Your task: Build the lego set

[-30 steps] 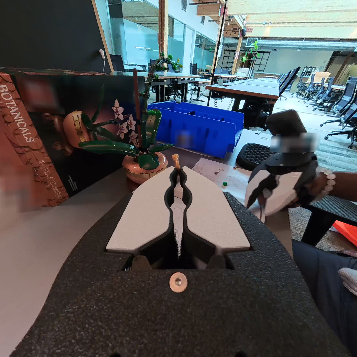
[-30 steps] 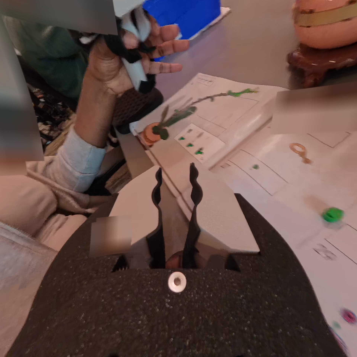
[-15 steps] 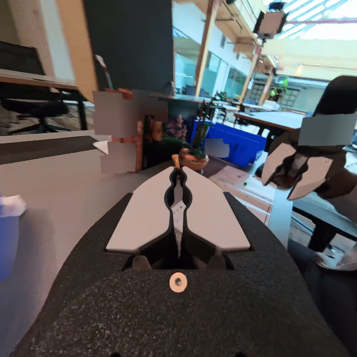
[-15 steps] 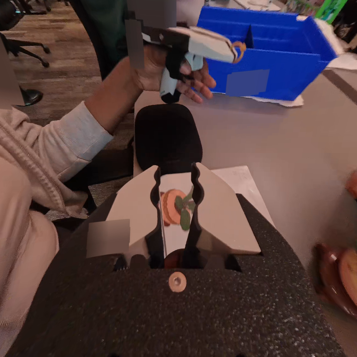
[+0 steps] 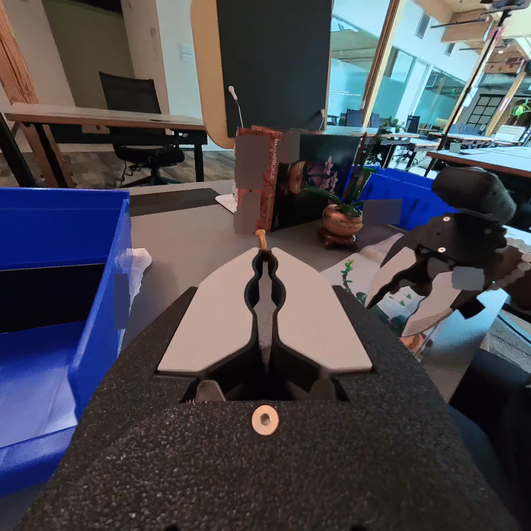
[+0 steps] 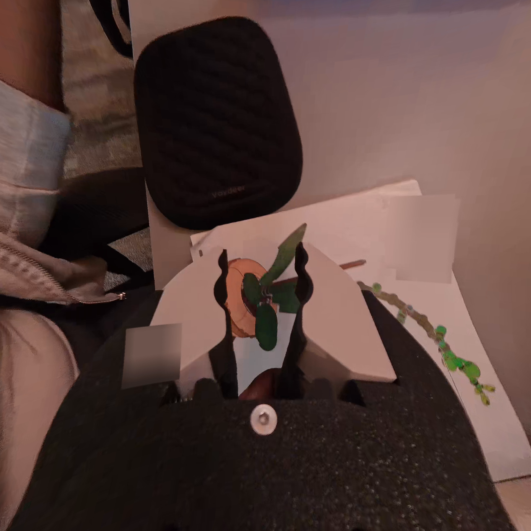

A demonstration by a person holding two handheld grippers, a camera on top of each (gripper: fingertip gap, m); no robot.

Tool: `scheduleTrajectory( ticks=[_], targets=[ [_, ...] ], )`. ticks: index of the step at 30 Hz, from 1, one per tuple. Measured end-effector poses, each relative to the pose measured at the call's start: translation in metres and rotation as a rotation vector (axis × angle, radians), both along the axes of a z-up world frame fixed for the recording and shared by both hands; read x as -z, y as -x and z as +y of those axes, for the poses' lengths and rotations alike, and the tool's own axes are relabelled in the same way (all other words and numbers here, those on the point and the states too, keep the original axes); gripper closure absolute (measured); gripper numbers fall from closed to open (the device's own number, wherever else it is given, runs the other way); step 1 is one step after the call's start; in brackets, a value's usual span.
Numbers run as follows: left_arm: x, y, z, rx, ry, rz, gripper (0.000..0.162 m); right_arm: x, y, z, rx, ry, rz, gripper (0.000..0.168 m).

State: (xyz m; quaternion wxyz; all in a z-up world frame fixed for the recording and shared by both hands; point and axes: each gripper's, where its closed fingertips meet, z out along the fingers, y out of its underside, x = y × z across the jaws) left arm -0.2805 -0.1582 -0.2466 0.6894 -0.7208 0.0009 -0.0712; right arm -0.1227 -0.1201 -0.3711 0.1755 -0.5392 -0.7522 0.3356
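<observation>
My left gripper [image 5: 265, 253] is shut on a small tan Lego piece [image 5: 261, 238] that sticks out past its tips, held above the grey table. The part-built Lego orchid in its pink pot [image 5: 342, 222] stands on the table ahead and to the right, by the set's box [image 5: 290, 189]. My right gripper [image 6: 260, 250] is open and empty, hovering over the open instruction booklet [image 6: 373, 258]. It also shows at the right of the left wrist view [image 5: 388, 319], jaws apart over the booklet [image 5: 344, 273].
A blue bin [image 5: 57, 287] stands close on the left with crumpled white paper [image 5: 138, 261] beside it. A second blue bin [image 5: 402, 186] stands behind the orchid. A black padded chair armrest [image 6: 218, 123] sits at the table edge by the booklet. The gap from one gripper's tips to the other's is roughly 20 cm.
My left gripper has swung left with the tan piece, bringing the near blue bin into view. My right gripper has dropped lower over the booklet and stays open.
</observation>
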Motion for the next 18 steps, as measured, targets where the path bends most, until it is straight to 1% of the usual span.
scheduleTrajectory(
  ticks=[2, 4, 7, 10, 12, 14, 16, 18],
  targets=[
    [0.001, -0.001, 0.008, 0.003, -0.007, -0.038, 0.160, -0.005, -0.004, 0.010, 0.040, 0.026, 0.035, 0.123],
    [0.001, -0.009, 0.015, 0.052, -0.020, -0.071, 0.160, -0.011, -0.006, 0.017, 0.063, 0.031, 0.072, 0.123],
    [0.014, -0.007, 0.023, 0.028, 0.024, -0.067, 0.160, -0.031, 0.006, 0.025, 0.039, -0.005, 0.150, 0.123],
    [0.028, -0.002, 0.024, 0.008, 0.097, -0.007, 0.160, -0.067, 0.055, 0.041, 0.014, -0.107, 0.255, 0.127],
    [0.030, -0.009, 0.017, 0.093, 0.101, 0.077, 0.160, -0.090, 0.105, 0.045, -0.022, -0.186, 0.321, 0.132],
    [0.033, -0.019, 0.001, 0.209, 0.106, 0.150, 0.160, -0.102, 0.157, 0.027, -0.169, -0.250, 0.354, 0.137],
    [0.038, -0.024, -0.019, 0.295, 0.146, 0.126, 0.160, -0.106, 0.207, 0.009, -0.353, -0.416, 0.397, 0.137],
    [0.043, -0.017, -0.036, 0.295, 0.156, 0.089, 0.160, -0.104, 0.249, -0.012, -0.569, -0.618, 0.440, 0.136]
  ],
)
